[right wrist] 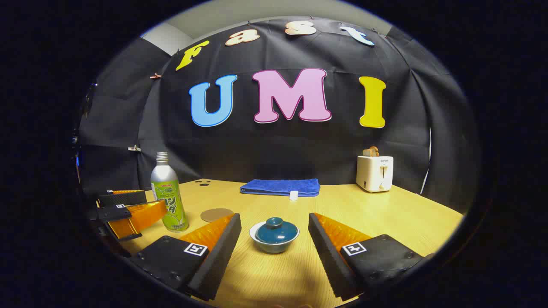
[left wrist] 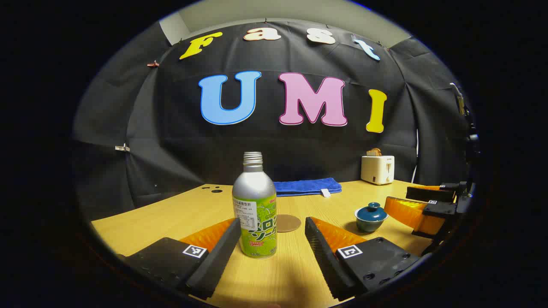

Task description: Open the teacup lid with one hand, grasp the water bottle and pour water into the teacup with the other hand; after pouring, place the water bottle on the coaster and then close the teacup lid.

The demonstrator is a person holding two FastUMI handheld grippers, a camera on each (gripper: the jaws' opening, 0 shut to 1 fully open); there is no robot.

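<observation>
I have the left gripper spread wide around the bottle, fingers clear of it on both sides. The right gripper gapes the same way around the lidded teacup, gripping nothing. The coaster lies bare near the bottle, perhaps just behind it. Towel and toaster sit at the table's back.

The wooden surface carried a lidded teacup between the right gripper's fingers. A bottle stood between the left gripper's fingers, a coaster just beyond. A folded blue towel and toaster sat farther off.
</observation>
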